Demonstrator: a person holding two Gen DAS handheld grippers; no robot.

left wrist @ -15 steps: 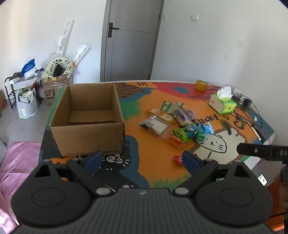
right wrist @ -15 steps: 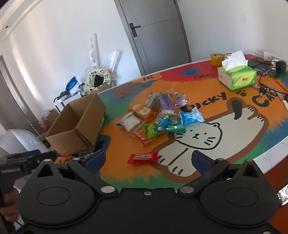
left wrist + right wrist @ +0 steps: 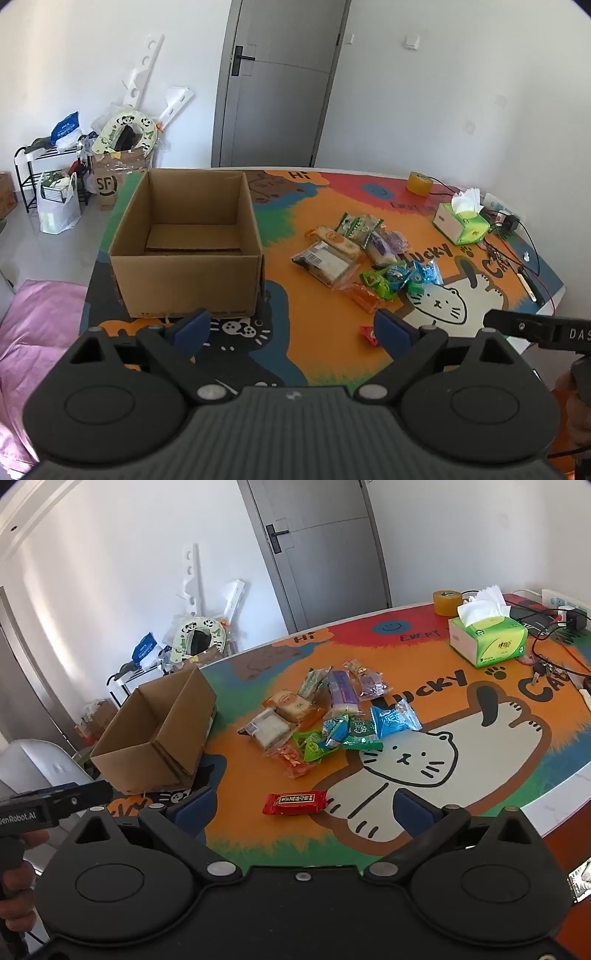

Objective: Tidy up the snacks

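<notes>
Right wrist view: the right gripper (image 3: 303, 808) hangs over the near edge of the mat (image 3: 480, 812), its blue-padded fingers (image 3: 410, 806) wide apart with nothing between them; just ahead lies a flat red wrapper (image 3: 294, 802), glossy and rectangular. The left gripper (image 3: 291, 328), seen from its own camera, also has its fingers spread and empty, low over the mat's dark corner. Beyond that corner stands an open box (image 3: 184, 273) of plain brown cardboard, square-walled, its flaps folded flat on the bottom and no snack inside. To its right, well apart from it, the snacks (image 3: 325, 716) lie in a loose heap on the orange part of the mat: crinkly green and blue foil packets nearest, then clear-wrapped cakes, then purple and green sachets. Farther back sit a green tissue box (image 3: 487, 640), white tissue puffing from its slot, and a yellow tape roll (image 3: 447, 602).
</notes>
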